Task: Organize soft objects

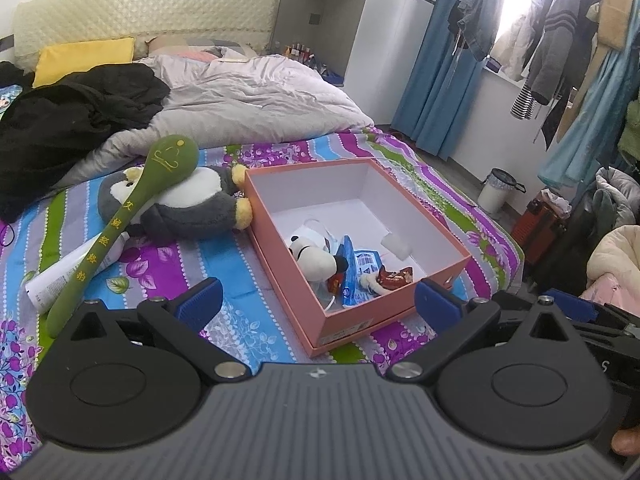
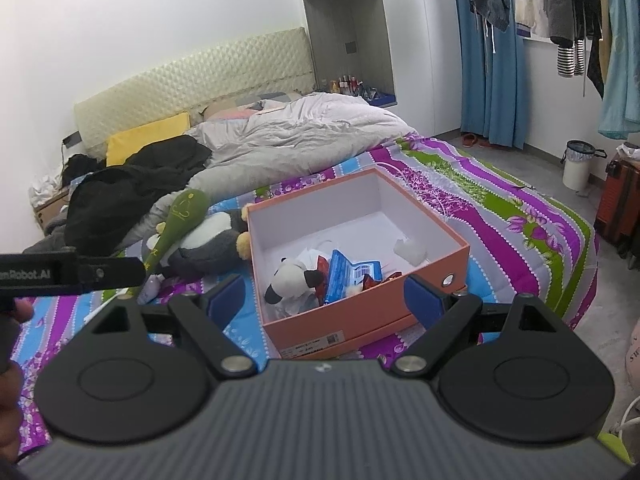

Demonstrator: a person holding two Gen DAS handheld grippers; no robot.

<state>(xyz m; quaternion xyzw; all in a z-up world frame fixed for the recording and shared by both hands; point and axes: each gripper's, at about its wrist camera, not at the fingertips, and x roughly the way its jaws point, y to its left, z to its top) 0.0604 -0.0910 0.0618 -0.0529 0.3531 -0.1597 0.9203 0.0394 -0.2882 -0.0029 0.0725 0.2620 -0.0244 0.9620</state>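
An open orange box sits on the striped bedspread. Inside lie a small white-and-black plush dog, a blue packet and a red-and-white item. Left of the box a grey-and-white penguin plush lies on the bed, with a green plush mallet across it. My left gripper is open and empty, near the box's front corner. My right gripper is open and empty, just in front of the box.
A white tube lies beside the mallet. A grey duvet, black clothing and a yellow pillow cover the bed's far half. A white bin, an orange suitcase and hanging clothes stand on the right.
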